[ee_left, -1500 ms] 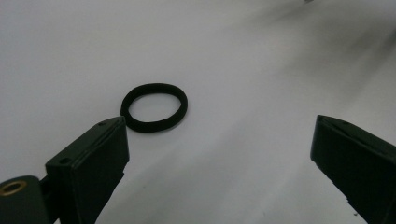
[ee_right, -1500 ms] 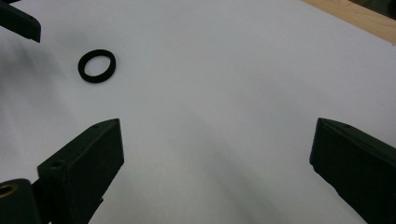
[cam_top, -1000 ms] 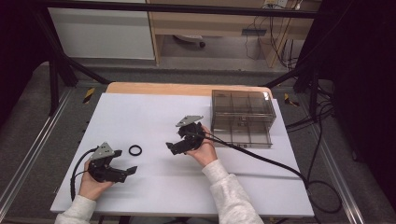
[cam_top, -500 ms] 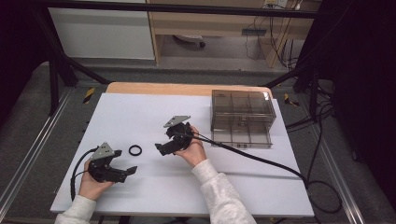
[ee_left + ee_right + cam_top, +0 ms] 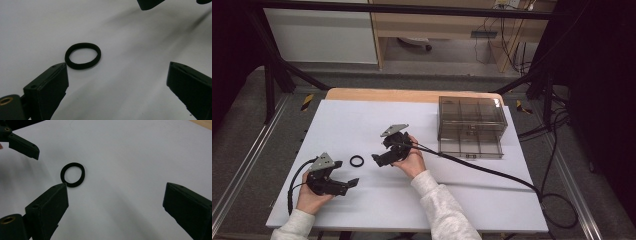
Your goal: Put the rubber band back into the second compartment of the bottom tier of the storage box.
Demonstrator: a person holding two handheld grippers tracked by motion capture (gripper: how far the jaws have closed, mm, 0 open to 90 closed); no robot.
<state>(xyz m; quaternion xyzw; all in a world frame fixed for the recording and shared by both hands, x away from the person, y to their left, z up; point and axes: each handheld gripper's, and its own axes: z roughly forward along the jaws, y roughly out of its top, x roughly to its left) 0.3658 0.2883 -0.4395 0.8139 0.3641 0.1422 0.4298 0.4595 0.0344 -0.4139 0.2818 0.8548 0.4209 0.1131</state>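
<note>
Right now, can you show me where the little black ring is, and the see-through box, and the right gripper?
black ring (image 5: pixel 357 160): high view, on its band.
see-through box (image 5: pixel 470 114): high view, on its lid.
right gripper (image 5: pixel 377 160): high view, midway between its open fingertips.

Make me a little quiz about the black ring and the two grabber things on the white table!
1. True or false: the black ring lies flat on the white table, and nothing grips it.
2. What stands at the table's far right? A) a clear plastic box with compartments B) a red bucket C) a stack of plates
3. Fill in: the jaws of the left gripper and of the right gripper are both ____.

Key
1. True. It lies between the two grippers.
2. A.
3. Open. Each gripper view shows its jaws wide apart.
</note>
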